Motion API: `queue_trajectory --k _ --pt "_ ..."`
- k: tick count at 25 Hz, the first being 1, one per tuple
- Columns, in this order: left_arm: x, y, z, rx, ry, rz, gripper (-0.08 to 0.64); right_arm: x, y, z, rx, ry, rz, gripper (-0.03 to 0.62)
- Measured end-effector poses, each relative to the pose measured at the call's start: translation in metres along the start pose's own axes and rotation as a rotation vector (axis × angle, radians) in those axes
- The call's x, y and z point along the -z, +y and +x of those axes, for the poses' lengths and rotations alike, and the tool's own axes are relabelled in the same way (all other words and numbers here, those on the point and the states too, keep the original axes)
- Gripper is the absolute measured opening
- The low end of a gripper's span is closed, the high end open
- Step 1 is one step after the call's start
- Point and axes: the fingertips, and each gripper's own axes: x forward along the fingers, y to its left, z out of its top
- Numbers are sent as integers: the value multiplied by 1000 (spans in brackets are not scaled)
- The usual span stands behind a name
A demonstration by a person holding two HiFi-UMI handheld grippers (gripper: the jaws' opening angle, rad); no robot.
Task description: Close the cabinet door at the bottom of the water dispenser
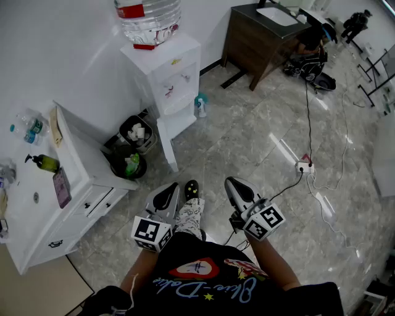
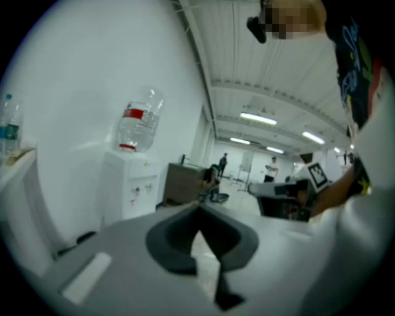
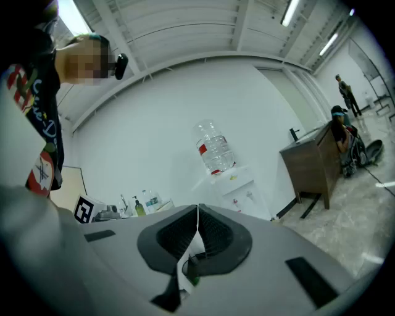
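Note:
The white water dispenser (image 1: 165, 74) stands against the far wall with a clear bottle (image 1: 148, 17) on top. Its bottom cabinet door (image 1: 167, 145) is swung open and juts toward me as a narrow white panel. My left gripper (image 1: 168, 190) and right gripper (image 1: 233, 182) are held close to my body, well short of the dispenser, both pointing toward it. Each one's jaws meet at the tip with nothing between them. The left gripper (image 2: 199, 213) sees the dispenser (image 2: 131, 185) far off at the left. The right gripper (image 3: 197, 210) sees the dispenser (image 3: 239, 188) beyond its tips.
A white drawer unit (image 1: 80, 185) with bottles on top stands at my left. Two dark bins (image 1: 131, 151) sit between it and the dispenser. A spray bottle (image 1: 200, 106) stands right of the dispenser. A brown vanity (image 1: 262, 37) is at the back; a power strip (image 1: 303, 166) with cables lies on the floor at right.

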Motion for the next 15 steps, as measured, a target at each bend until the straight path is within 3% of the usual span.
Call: queue_trajectory --k 10,15 --pt "-45 90 137 65 -5 22 -3 -39 -93 160 -47 59 -33 17" --pt "-27 124 182 30 40 -15 -3 -21 -123 207 -29 84 13 17"
